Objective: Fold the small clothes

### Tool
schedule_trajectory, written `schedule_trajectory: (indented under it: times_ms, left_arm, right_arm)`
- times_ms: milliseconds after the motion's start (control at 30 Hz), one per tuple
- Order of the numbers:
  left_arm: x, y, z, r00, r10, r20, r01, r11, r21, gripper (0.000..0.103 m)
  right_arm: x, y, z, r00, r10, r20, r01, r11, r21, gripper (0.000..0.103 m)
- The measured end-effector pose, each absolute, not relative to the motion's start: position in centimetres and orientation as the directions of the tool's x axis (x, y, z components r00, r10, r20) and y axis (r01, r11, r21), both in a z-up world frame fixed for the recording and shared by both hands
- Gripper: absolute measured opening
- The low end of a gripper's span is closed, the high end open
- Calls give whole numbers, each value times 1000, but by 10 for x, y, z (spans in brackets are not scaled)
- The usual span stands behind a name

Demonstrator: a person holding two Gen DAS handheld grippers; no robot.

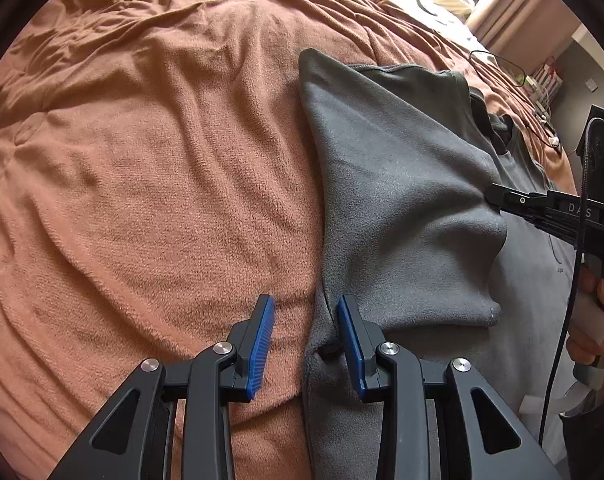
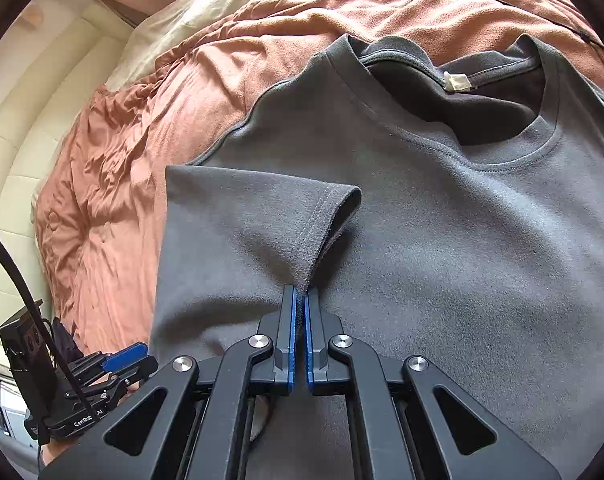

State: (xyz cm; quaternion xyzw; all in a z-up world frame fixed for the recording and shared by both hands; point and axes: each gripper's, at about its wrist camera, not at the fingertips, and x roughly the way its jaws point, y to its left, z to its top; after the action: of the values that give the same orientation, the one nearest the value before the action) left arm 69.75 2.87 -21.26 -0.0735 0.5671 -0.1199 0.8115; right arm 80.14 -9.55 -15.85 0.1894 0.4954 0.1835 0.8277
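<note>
The right gripper (image 2: 299, 300) has its jaws pinched on the sleeve hem (image 2: 314, 224) of one grey T-shirt (image 2: 442, 220); the left gripper (image 1: 304, 320) stands spread at its side edge; only the right view shows the collar label (image 2: 456, 81); beneath, one rust blanket (image 1: 141, 160).

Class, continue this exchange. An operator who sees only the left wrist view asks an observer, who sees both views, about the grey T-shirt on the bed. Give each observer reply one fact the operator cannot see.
Operator: What is the right gripper biting? I see only its black tip against grey cloth.
Observer: Its blue pads are shut on the stitched hem of the short sleeve, which is folded in over the chest.
Operator: Which way up does the grey T-shirt lie?
Observer: Front up. A cream neck label shows inside the back of the open collar.
</note>
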Motion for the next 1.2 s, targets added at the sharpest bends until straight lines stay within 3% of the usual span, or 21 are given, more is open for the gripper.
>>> schedule_trajectory:
  times_ms: [100, 167, 267, 300, 333, 400, 433, 600, 733, 933, 967, 1033, 1100, 1200]
  left_arm:
    - [695, 28, -213, 330, -282, -901, 120, 959, -257, 27]
    - [694, 28, -213, 326, -304, -895, 125, 952, -278, 10]
    - [691, 27, -209, 343, -274, -899, 127, 961, -244, 8]
    - [691, 27, -208, 344, -274, -898, 126, 961, -245, 8]
    - [690, 27, -208, 343, -278, -897, 122, 960, -251, 8]
    - [690, 29, -207, 343, -282, -896, 109, 960, -260, 8]
    - [689, 30, -206, 345, -285, -894, 100, 959, -267, 8]
    - [683, 32, -203, 358, -279, -891, 70, 960, -272, 8]
    - [681, 36, -203, 362, -284, -888, 50, 957, -285, 8]
    - [681, 37, -206, 365, -293, -884, 43, 953, -299, 9]
    - [681, 38, -206, 366, -295, -883, 42, 953, -301, 9]
    - [681, 37, -207, 368, -293, -882, 44, 953, -298, 9]
    - [681, 37, -207, 370, -294, -881, 44, 953, -299, 9]
    - [680, 37, -208, 372, -299, -879, 35, 950, -309, 8]
  right_arm:
    - [801, -95, -156, 440, 490, -752, -118, 862, 493, 0]
    - [803, -97, -158, 435, 488, -757, -101, 862, 497, 1]
    - [798, -104, -158, 447, 471, -761, -80, 868, 490, 3]
    - [794, -105, -157, 445, 486, -753, -84, 859, 505, 12]
    - [790, -107, -158, 439, 502, -745, -90, 850, 520, 33]
    - [781, -109, -157, 436, 518, -736, -89, 839, 537, 61]
    - [776, -110, -156, 441, 527, -726, -96, 832, 546, 61]
    - [754, -102, -164, 384, 593, -707, -133, 794, 594, 61]
    - [749, -91, -174, 323, 625, -710, -144, 774, 616, 42]
    - [758, -75, -184, 295, 623, -725, -152, 779, 608, 39]
    - [760, -76, -186, 298, 626, -721, -140, 776, 615, 37]
    - [761, -77, -187, 304, 617, -726, -126, 782, 611, 17]
    - [757, -76, -189, 296, 611, -734, -116, 786, 608, 5]
    - [753, -79, -183, 292, 613, -734, -107, 784, 612, 2]
